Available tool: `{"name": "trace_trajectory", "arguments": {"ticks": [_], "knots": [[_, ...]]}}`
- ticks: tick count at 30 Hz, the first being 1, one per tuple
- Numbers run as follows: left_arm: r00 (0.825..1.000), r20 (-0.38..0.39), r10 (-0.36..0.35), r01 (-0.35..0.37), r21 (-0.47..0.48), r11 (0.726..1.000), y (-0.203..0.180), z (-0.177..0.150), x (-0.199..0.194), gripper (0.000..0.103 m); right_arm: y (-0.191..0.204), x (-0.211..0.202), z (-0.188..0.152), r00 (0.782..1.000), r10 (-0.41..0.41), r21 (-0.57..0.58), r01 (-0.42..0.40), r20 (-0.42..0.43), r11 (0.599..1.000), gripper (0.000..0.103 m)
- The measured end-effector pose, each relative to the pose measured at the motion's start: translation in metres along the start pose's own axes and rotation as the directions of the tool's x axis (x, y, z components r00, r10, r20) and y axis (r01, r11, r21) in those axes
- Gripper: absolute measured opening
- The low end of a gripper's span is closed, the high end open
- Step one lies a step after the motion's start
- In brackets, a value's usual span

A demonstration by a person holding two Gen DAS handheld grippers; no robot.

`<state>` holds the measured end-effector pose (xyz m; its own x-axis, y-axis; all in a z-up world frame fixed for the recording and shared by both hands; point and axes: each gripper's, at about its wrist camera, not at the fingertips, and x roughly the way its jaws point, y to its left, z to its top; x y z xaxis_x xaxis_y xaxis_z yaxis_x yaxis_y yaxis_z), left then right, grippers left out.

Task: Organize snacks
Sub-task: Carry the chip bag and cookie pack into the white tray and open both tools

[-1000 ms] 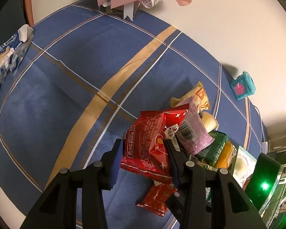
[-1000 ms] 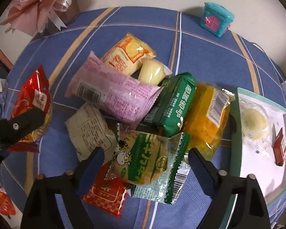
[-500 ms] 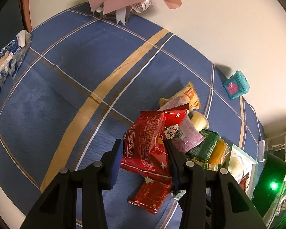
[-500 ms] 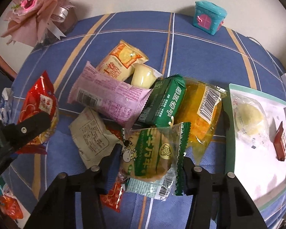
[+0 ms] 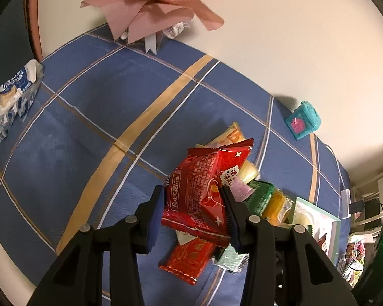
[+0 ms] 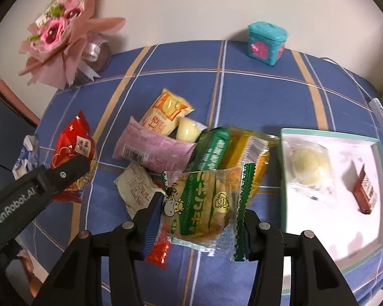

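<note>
The left gripper [image 5: 195, 210] clamps a glossy red foil packet [image 5: 204, 193], puffy and crinkled, with white stars and zigzag-cut ends, held above the pile of snacks. The right gripper [image 6: 201, 216] is closed on a clear plastic bun wrapper [image 6: 204, 204] with green serrated edges and a small cartoon cow; a round golden bun shows through the film.

Below them the bench is covered by a blue woven cloth [image 6: 255, 89] crossed with tan and white stripes. Loose on it lie a long pink packet [image 6: 150, 150], a green packet [image 6: 209, 150], a translucent orange one [image 6: 245, 150], a yellow-orange pouch [image 6: 166, 113], a pale wrinkled sachet [image 6: 135, 186] and a flat red sachet [image 5: 189, 258].

To the right sits a shallow white tray with a mint rim [image 6: 380, 153], holding a pale round cake in clear film [image 6: 309, 163] and a small red bar [image 6: 365, 191]. A teal toy box [image 6: 265, 43] and a pink paper bouquet [image 6: 61, 33] stand at the far edge.
</note>
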<state>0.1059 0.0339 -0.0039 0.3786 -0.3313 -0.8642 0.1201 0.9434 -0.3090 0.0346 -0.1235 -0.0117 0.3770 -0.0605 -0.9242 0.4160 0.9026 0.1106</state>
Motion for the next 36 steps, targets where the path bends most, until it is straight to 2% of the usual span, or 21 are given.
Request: {"name": "trace_trajectory", "arguments": {"ticks": [10, 20, 26, 33, 36], "knots": [[0.999, 0.028, -0.024, 0.022, 0.064, 0.998, -0.04, -0.008, -0.01, 0.045, -0.057, -0.026, 0.008, 0.999, -0.027, 0.111, 0.023, 0.035, 0.994, 0.054], [0.997, 0.018, -0.077, 0.072, 0.192, 0.979, -0.104, -0.031, -0.015, 0.045, -0.17, -0.045, 0.005, 0.995, -0.086, 0.334, 0.066, 0.044, 0.94, 0.054], [0.993, -0.019, -0.118, 0.118, 0.312, 0.943, -0.163, -0.057, -0.01, 0.045, -0.238, -0.057, -0.003, 0.991, -0.126, 0.449, 0.09, 0.049, 0.889, 0.054], [0.987, -0.071, -0.145, 0.162, 0.465, 0.87, -0.233, -0.096, 0.005, 0.045, -0.292, -0.059, -0.012, 0.985, -0.167, 0.524, 0.119, 0.046, 0.843, 0.054], [0.986, -0.088, -0.142, 0.167, 0.519, 0.838, -0.256, -0.11, 0.015, 0.045, -0.306, -0.057, -0.014, 0.985, -0.166, 0.532, 0.112, 0.055, 0.839, 0.054]]}}
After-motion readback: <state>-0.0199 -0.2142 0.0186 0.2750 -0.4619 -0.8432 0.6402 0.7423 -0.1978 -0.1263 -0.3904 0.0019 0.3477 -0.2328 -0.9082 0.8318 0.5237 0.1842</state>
